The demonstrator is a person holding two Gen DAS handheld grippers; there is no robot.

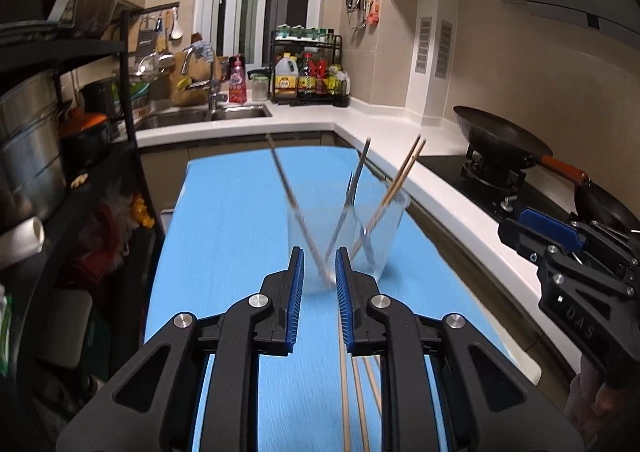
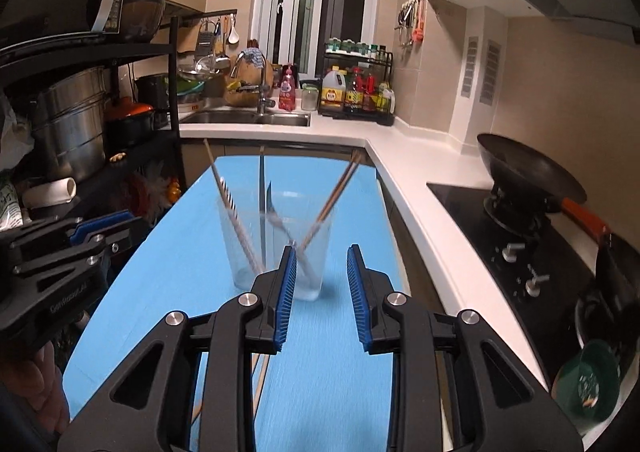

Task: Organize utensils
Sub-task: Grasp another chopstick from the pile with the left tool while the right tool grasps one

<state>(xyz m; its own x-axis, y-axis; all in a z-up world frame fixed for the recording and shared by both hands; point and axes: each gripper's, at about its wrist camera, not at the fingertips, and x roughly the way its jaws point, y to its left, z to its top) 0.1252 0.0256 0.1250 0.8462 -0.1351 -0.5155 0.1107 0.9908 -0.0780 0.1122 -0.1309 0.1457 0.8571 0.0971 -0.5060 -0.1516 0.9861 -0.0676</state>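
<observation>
Two clear glasses stand side by side on the blue table top [image 1: 232,236]. The left glass [image 1: 308,252] holds a pale chopstick; the right glass [image 1: 384,228] holds wooden chopsticks [image 1: 400,180] and a blurred metal utensil. Loose chopsticks [image 1: 346,392] lie on the blue surface under my left gripper [image 1: 320,252], which is open a little, just short of the glasses, with nothing between its pads. My right gripper [image 2: 321,250] is open wider before the right glass [image 2: 310,256], also empty. The loose chopsticks [image 2: 260,376] lie below and to its left.
A black shelf rack [image 1: 128,92] with steel pots borders the table's left side. A white counter runs along the right, with a wok [image 1: 500,136] on the stove and a green bowl [image 2: 588,380]. The sink [image 1: 200,116] and a bottle rack lie at the back.
</observation>
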